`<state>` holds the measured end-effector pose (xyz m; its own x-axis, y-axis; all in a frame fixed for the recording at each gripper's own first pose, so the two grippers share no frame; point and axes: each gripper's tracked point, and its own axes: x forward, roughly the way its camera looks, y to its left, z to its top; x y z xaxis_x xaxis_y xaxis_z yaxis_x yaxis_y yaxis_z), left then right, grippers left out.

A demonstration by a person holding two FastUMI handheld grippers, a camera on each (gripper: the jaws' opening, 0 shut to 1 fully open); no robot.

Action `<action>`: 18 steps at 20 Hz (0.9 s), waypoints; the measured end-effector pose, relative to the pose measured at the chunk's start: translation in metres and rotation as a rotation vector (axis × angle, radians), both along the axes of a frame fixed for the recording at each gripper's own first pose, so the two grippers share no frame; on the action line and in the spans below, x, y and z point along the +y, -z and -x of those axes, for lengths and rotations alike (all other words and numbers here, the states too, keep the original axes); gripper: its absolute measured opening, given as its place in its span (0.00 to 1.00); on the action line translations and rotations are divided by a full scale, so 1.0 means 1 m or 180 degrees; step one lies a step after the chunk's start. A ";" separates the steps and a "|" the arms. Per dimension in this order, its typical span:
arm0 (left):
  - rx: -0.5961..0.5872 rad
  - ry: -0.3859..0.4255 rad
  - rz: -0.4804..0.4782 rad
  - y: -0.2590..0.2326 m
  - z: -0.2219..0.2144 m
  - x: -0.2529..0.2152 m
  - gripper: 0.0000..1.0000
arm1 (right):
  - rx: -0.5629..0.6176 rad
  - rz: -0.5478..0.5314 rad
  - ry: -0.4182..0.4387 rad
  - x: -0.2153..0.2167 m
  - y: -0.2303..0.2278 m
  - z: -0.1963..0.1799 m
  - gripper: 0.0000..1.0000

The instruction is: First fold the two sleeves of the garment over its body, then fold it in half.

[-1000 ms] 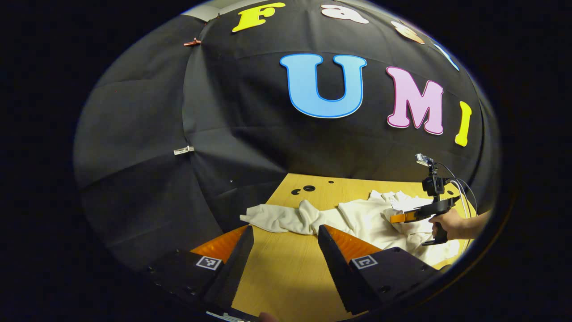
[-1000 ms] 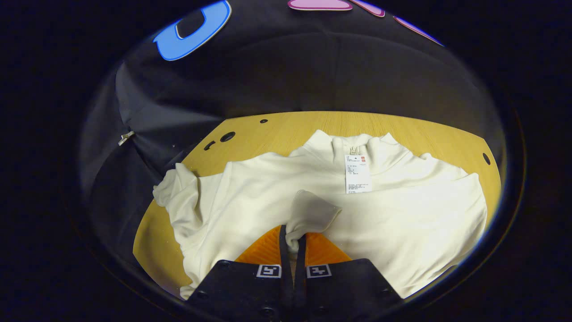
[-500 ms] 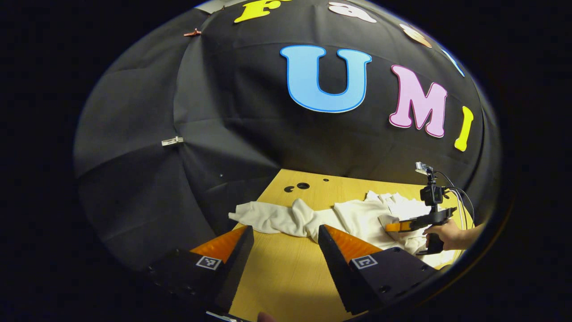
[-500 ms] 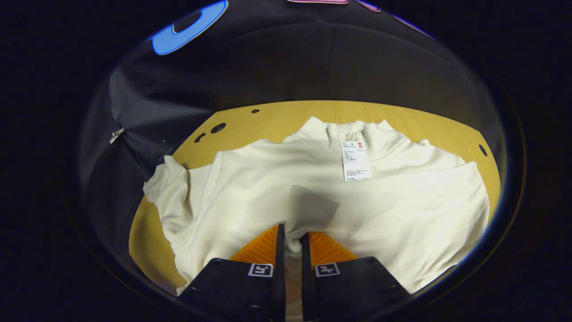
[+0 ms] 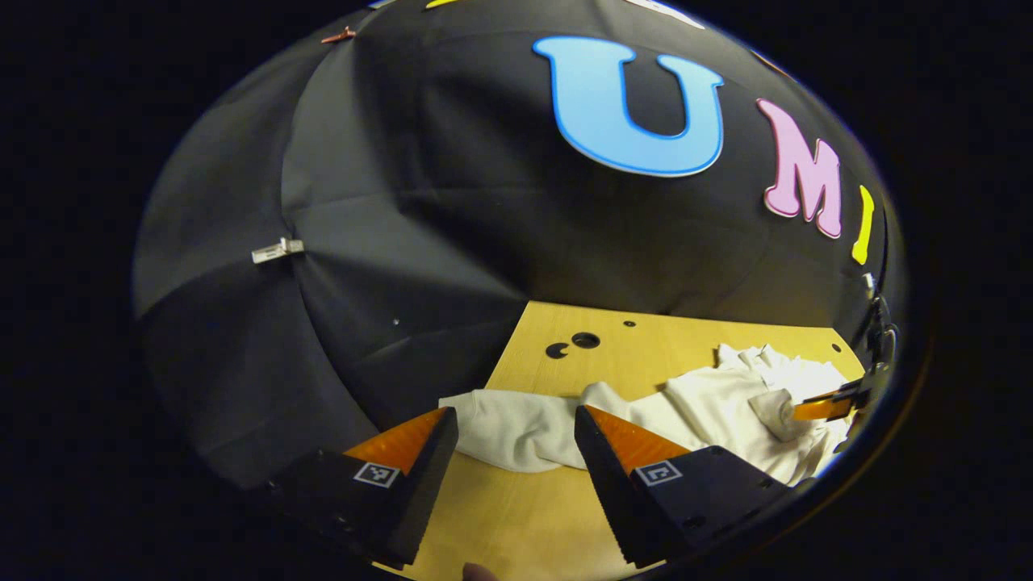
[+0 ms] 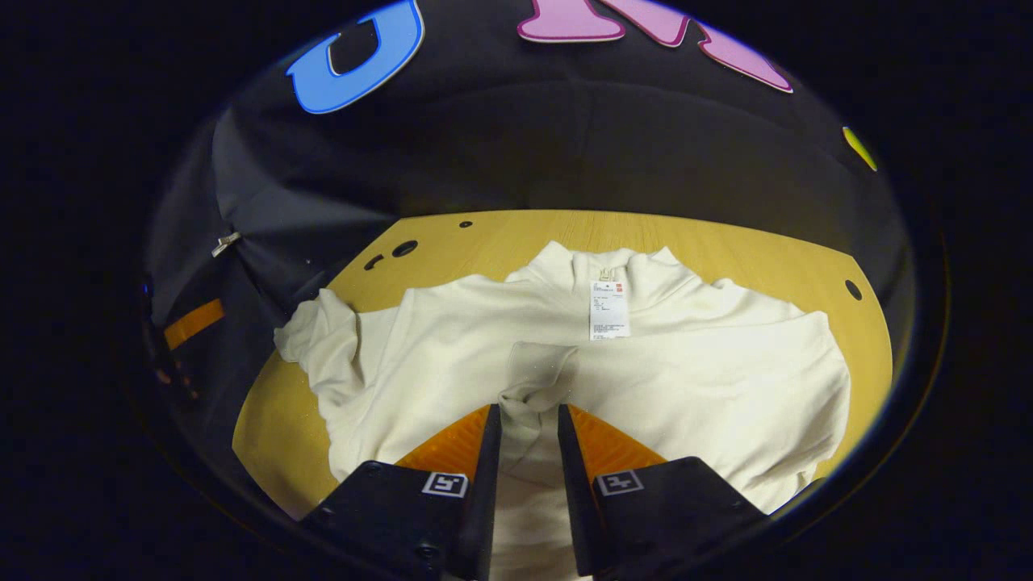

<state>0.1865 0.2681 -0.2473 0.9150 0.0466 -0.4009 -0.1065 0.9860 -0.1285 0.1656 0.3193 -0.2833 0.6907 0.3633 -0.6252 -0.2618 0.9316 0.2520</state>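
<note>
1. Lying spread across the wooden surface (image 6: 726, 242), the white garment (image 6: 686, 379) had its collar toward the booth wall and a hang tag (image 6: 609, 310) resting on its chest.
2. Right gripper (image 6: 529, 424) sat low over the middle of the body; its fingers were parted a little, with the cuff end of the right sleeve (image 6: 537, 375) lying between them. Cloth looked loose in the gap, so I judged it released, not pinched.
3. That sleeve lay folded across the body, cuff just below the tag. First sleeve fold looked done.
4. Left gripper (image 5: 516, 428) hovered above the surface edge, fingers spread wide, nothing between them.
5. Left sleeve (image 5: 516, 424) lay stretched out flat on the surface, away from the body, a bit rumpled, just beyond the left fingertips. In the right gripper view it showed as a bunched lump (image 6: 319, 335) at the garment's side.
6. Progress, my read: one sleeve of two folded. Left to do: grab the left sleeve, bring it over the body, then fold the garment in half.
7. Lower hem sat near the near edge, partly hidden by the right gripper.
</note>
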 end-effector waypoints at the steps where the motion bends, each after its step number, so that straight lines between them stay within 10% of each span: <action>1: 0.0102 0.0011 0.0080 0.014 -0.013 0.008 0.90 | -0.0040 -0.0031 0.0025 -0.007 -0.008 0.004 0.44; 18: 0.1215 -0.0060 0.0653 0.144 -0.080 0.073 0.90 | -0.0181 0.0045 0.0324 -0.103 -0.060 0.097 0.44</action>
<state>0.2665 0.3409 -0.3911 0.6990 -0.0542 -0.7131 -0.2021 0.9415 -0.2696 0.0682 0.2163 -0.2237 0.7581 0.2808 -0.5886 -0.1792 0.9575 0.2261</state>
